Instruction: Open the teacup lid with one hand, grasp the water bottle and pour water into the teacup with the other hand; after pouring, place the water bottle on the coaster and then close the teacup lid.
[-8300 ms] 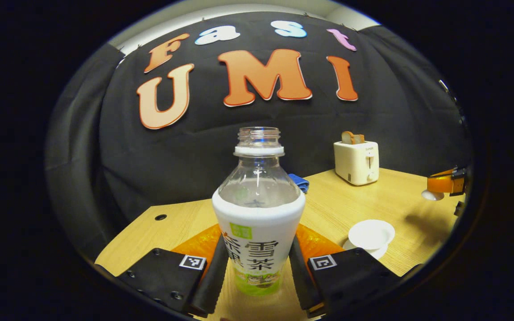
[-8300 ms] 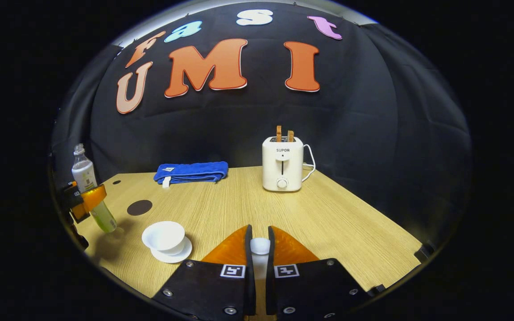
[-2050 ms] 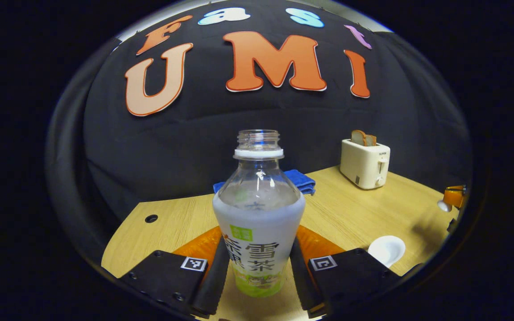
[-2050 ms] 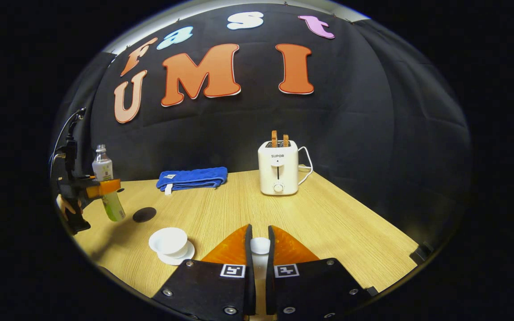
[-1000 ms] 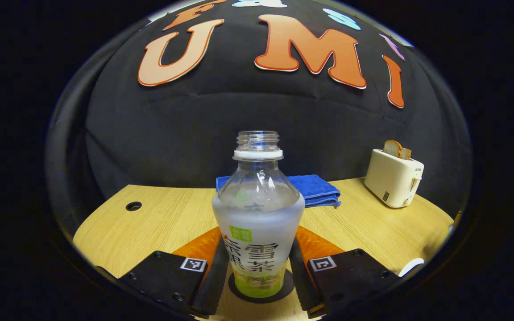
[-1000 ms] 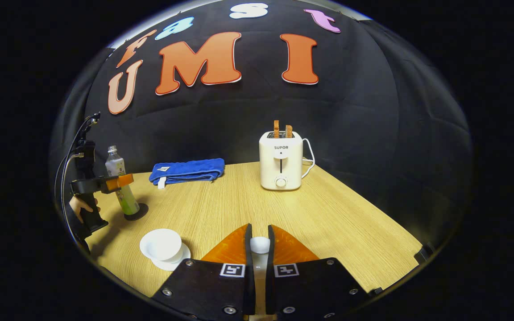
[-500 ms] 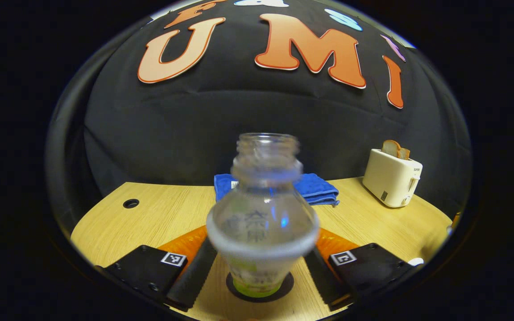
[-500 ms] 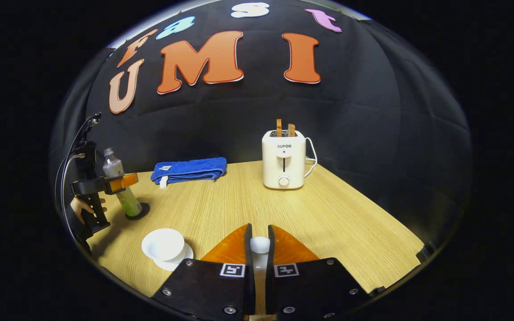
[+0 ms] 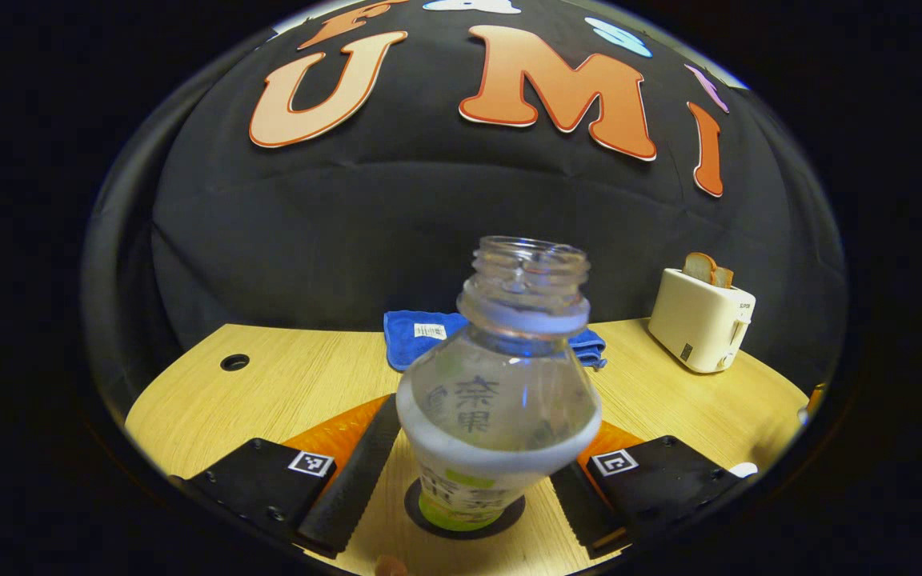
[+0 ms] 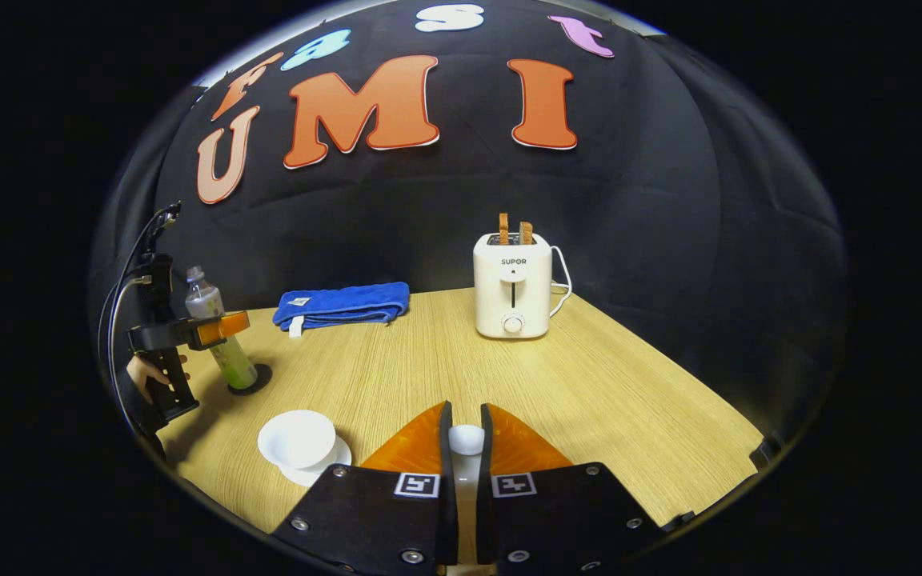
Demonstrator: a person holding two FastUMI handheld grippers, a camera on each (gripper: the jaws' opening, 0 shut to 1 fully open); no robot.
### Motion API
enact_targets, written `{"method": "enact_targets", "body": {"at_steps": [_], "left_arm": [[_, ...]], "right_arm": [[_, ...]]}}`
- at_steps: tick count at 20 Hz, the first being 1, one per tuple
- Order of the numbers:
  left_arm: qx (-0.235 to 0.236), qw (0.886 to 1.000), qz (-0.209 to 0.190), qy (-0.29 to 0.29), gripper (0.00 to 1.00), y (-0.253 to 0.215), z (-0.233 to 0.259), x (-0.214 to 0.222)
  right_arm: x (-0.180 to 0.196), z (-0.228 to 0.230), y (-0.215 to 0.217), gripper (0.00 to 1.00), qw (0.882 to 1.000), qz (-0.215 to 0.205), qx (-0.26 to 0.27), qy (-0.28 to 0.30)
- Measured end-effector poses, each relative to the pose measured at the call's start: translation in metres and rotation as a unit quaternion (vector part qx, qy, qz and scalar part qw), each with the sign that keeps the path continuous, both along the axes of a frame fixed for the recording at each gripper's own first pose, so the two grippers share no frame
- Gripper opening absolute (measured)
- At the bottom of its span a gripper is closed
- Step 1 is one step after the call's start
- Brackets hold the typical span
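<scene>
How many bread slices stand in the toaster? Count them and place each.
2. Both stand upright in the toaster at the table's far side: left slice, right slice. None looks hidden.

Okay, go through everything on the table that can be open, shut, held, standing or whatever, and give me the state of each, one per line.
Water bottle: uncapped, standing on the coaster, leaning in the left gripper view.
Coaster: flat under the bottle.
Left tool: open, fingers apart beside the bottle.
Teacup: uncovered, on its saucer.
Teacup lid: off the cup, held.
Right tool: shut on the lid.
Toaster: bread slices up.
Blue towel: folded.
</scene>
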State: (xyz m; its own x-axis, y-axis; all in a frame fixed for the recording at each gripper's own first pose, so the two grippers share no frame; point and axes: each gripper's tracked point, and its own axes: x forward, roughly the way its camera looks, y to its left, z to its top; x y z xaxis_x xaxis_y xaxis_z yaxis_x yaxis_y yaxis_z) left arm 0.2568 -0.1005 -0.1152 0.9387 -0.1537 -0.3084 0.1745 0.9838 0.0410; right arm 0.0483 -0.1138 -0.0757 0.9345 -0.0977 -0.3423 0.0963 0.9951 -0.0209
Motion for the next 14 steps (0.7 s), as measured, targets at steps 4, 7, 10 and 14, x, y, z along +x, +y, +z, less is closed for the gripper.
{"method": "enact_targets", "body": {"at_steps": [4, 7, 10, 14], "left_arm": [[0.005, 1.0, -0.002, 0.003, 1.0, -0.001, -0.003, -0.011], [0.011, 1.0, -0.01, 0.0, 1.0, -0.007, -0.003, -0.026], [0.016, 1.0, -0.013, 0.001, 1.0, -0.007, -0.005, -0.041], [0.018, 1.0, -0.007, -0.013, 1.0, 0.0, -0.001, -0.056]], "right_arm": [[0.0, 0.001, 0.004, 0.09, 1.0, 0.003, 0.003, -0.003], [-0.002, 0.005, 0.009, 0.09, 1.0, 0.007, 0.007, -0.009], [-0.003, 0.01, 0.016, 0.09, 1.0, 0.014, 0.01, -0.016], [-0.007, 0.023, 0.026, 0.09, 0.999, 0.026, 0.008, -0.03]]}}
